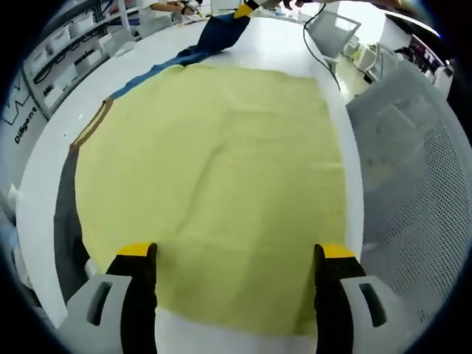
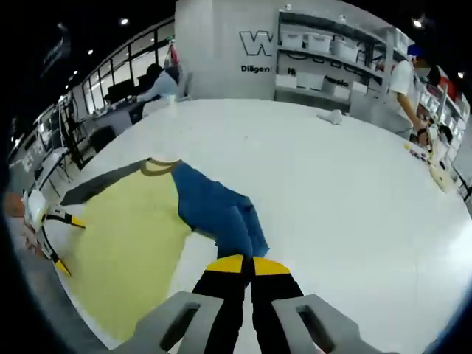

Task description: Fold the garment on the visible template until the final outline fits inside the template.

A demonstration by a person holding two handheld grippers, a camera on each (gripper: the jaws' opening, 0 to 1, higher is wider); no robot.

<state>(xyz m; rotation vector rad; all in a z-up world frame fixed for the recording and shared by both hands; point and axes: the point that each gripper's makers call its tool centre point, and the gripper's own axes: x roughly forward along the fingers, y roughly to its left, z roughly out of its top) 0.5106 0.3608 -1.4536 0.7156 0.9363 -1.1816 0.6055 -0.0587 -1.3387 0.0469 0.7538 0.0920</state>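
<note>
Left gripper (image 1: 234, 258) held open over near hem of yellow garment (image 1: 214, 169), spread flat along bench (image 1: 44, 162) edge – poised to pinch; right gripper (image 2: 248, 267) clamped on blue sleeve (image 2: 217, 210) – likely for folding inward

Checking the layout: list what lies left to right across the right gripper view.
Left tongs → yellow shirt body → blue sleeve → bare white table → person by the shelves.

The garment (image 1: 214, 184) is a yellow tee with blue sleeves (image 2: 214, 210) lying mostly flat, dark template (image 1: 65, 221) peeking out underneath.
</note>
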